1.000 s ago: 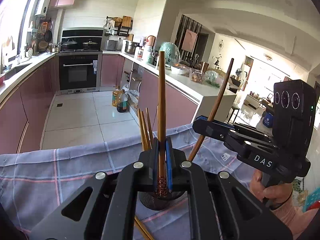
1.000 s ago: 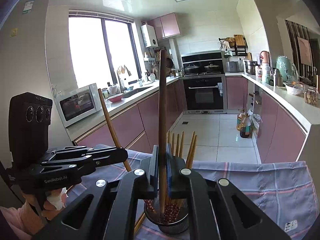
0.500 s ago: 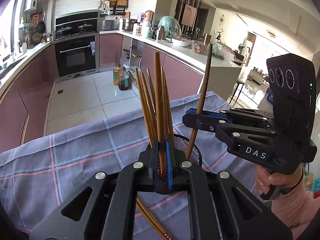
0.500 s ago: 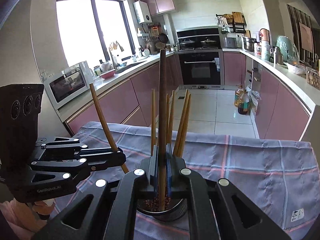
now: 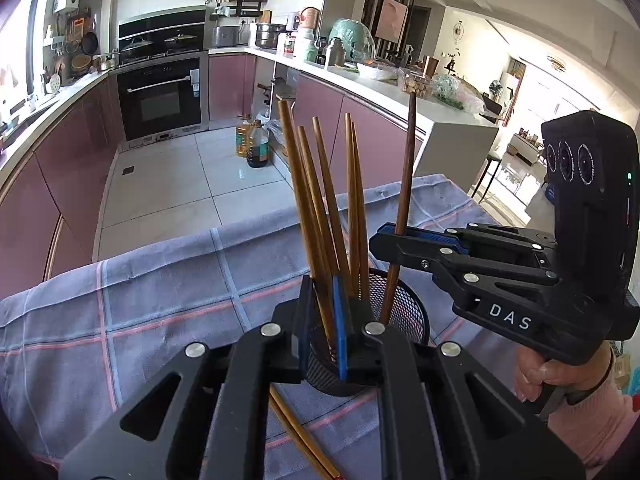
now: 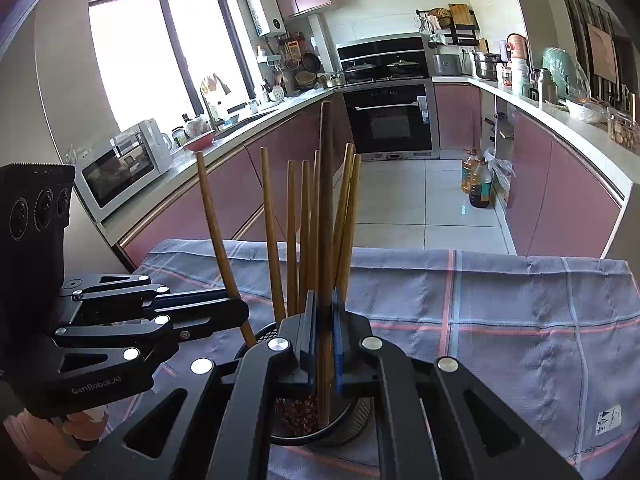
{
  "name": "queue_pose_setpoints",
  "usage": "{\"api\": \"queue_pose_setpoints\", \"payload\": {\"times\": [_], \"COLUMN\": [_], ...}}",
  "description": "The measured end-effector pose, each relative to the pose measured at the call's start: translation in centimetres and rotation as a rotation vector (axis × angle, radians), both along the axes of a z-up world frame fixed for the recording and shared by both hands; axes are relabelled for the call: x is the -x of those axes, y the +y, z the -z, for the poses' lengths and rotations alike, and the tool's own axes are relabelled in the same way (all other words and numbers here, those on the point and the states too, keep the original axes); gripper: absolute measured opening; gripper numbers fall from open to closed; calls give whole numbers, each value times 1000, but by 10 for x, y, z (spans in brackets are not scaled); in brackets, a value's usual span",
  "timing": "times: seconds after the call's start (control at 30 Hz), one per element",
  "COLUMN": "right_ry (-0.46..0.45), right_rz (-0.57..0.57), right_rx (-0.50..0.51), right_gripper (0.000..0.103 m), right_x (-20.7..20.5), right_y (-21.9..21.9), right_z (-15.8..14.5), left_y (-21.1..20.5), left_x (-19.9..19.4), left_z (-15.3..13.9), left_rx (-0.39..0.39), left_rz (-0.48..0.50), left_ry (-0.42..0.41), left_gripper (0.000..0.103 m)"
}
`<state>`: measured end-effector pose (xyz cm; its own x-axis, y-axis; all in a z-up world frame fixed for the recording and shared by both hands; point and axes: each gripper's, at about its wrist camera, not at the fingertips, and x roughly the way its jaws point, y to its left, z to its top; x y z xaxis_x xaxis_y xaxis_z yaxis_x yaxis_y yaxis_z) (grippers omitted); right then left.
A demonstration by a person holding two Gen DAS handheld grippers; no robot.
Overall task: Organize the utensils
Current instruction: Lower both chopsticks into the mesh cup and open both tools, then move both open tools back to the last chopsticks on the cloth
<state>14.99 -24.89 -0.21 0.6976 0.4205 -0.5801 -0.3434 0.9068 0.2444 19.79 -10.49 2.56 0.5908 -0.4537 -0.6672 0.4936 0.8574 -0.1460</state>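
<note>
The left gripper (image 5: pixel 324 320) has its jaws clamped on one light brown wooden chopstick (image 5: pixel 298 184), whose lower end sits inside the black wire-mesh cylindrical holder (image 5: pixel 404 308). The right gripper (image 6: pixel 324 340) has its jaws clamped on one dark brown wooden chopstick (image 6: pixel 326 200), held nearly upright with its tip down in the same holder (image 6: pixel 360 412).

Besides the two held sticks, further light brown chopsticks (image 6: pixel 294 236) stand in the holder and fan outward: the left wrist view shows about four, the right wrist view about six; overlap prevents an exact count. Red-patterned tips are visible at the bottom of the holder in the right wrist view.

The holder stands on a table covered with a grey-blue checked cloth with pink lines (image 5: pixel 160 280). Two loose light brown chopsticks (image 5: pixel 296 436) lie flat on the cloth just beside the holder base, partly hidden under the left gripper's body.

Each gripper appears in the other's view: the right one from the side (image 5: pixel 384 240), the left one likewise (image 6: pixel 236 312), both close to the holder rim on opposite sides.

Surroundings: a kitchen with pink cabinets (image 5: pixel 68 160), one black built-in oven (image 5: pixel 160 100), one white microwave (image 6: pixel 120 168) and two oil bottles (image 5: pixel 252 144) on the tiled floor.
</note>
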Motion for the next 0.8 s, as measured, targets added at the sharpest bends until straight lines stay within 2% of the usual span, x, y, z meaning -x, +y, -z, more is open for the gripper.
{"api": "queue_pose_setpoints", "payload": {"times": [0.03, 0.1, 0.27, 0.43, 0.6, 0.8], "right_ry": [2, 4, 0, -54, -106, -46], "right_rz": [3, 7, 10, -21, -111, -215], "right_rx": [-3, -6, -19, -25, -22, 16], "right_gripper": [9, 9, 13, 25, 36, 46], "right_x": [0, 1, 7, 30, 62, 84], "right_y": [-1, -3, -5, -3, 7, 23], "right_z": [1, 2, 4, -5, -11, 14], "left_y": [1, 3, 10, 24, 43, 64], "left_x": [1, 2, 13, 31, 55, 81], "left_z": [1, 2, 1, -3, -4, 15], "left_rx": [-2, -4, 5, 33, 48, -3], "left_rz": [-4, -15, -41, -66, -103, -164], "left_ry": [-2, -5, -29, -77, -134, -146], "left_gripper": [9, 18, 22, 31, 46, 68]}}
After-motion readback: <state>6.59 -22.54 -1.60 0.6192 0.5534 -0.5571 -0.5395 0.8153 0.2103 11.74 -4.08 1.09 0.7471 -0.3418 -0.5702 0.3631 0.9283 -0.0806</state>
